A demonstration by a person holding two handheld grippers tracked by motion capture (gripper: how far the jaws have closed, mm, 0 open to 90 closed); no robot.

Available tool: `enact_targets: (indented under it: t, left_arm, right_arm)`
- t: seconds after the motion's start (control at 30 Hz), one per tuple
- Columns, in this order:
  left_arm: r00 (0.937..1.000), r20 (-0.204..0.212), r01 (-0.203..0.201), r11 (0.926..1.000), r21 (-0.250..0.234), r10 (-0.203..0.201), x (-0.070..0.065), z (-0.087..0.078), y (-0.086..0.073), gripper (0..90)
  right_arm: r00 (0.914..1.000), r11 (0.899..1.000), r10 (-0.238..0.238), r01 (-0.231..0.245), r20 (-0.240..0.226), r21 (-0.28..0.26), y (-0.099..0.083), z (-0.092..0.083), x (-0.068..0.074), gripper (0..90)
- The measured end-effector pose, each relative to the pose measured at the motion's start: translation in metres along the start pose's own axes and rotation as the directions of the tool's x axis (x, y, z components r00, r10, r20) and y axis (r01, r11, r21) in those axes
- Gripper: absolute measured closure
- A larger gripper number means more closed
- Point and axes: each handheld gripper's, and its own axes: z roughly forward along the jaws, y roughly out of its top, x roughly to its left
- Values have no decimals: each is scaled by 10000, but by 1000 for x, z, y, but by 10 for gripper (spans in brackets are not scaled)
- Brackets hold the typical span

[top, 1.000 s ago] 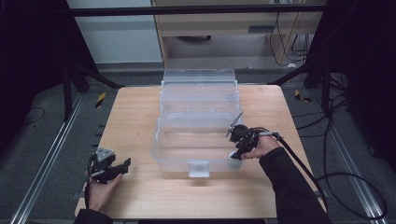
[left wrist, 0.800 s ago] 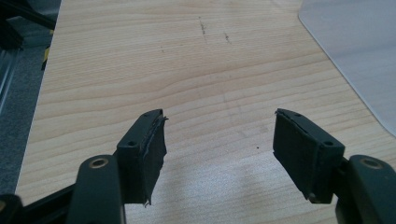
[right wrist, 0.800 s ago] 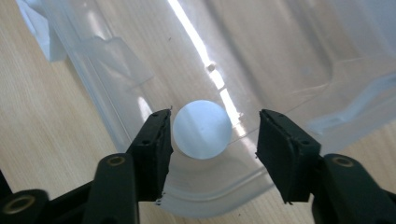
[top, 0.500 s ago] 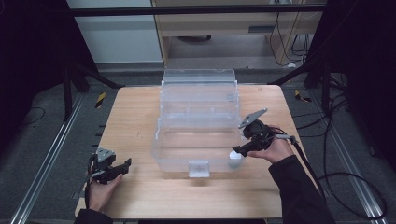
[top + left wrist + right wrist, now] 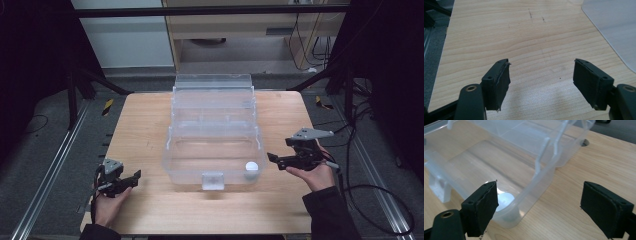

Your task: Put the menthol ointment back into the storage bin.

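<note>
A clear plastic tiered box (image 5: 190,176) stands open in the middle of the wooden table. A white ball (image 5: 251,167) lies inside its front right corner, also seen through the wall as the ball (image 5: 505,200) behind the box's corner (image 5: 541,162). My right gripper (image 5: 274,161) hovers just right of that corner, pointing at it. Its jaws have just been opening and stand wide, its pads touching nothing (image 5: 540,202). My left gripper (image 5: 136,176) rests at the table's front left, open over bare wood (image 5: 541,77).
The table (image 5: 145,125) has free wood left, right and in front of the box. A cable (image 5: 380,200) trails from the right gripper over the table's right edge. Metal rails and dark floor surround the table.
My right gripper has drawn away to the right from the box's front right corner and its jaws have opened. The white ball lies in the box. The left gripper has stayed put.
</note>
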Motion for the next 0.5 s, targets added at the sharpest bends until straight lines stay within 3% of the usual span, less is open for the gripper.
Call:
enact_targets:
  t: [0.17,0.3,0.4,0.5]
  left_arm:
    - [10000,10,-18,10000,-44,18,0,0,0,268]
    - [10000,73,-64,9999,-90,65,1,1,-1,256]
    - [9999,158,-30,10000,-62,31,2,3,-2,238]
    - [9997,205,-110,9999,19,109,2,4,-2,227]
  right_arm:
    - [9963,9972,656,-634,557,-398,-21,-1,-12,129]
    - [9887,9922,1170,-1122,942,-542,-38,6,-25,107]
    - [9794,9882,1510,-1461,1337,-460,-55,10,-37,103]
    - [9753,9857,1682,-1657,1434,-294,-65,12,-40,99]
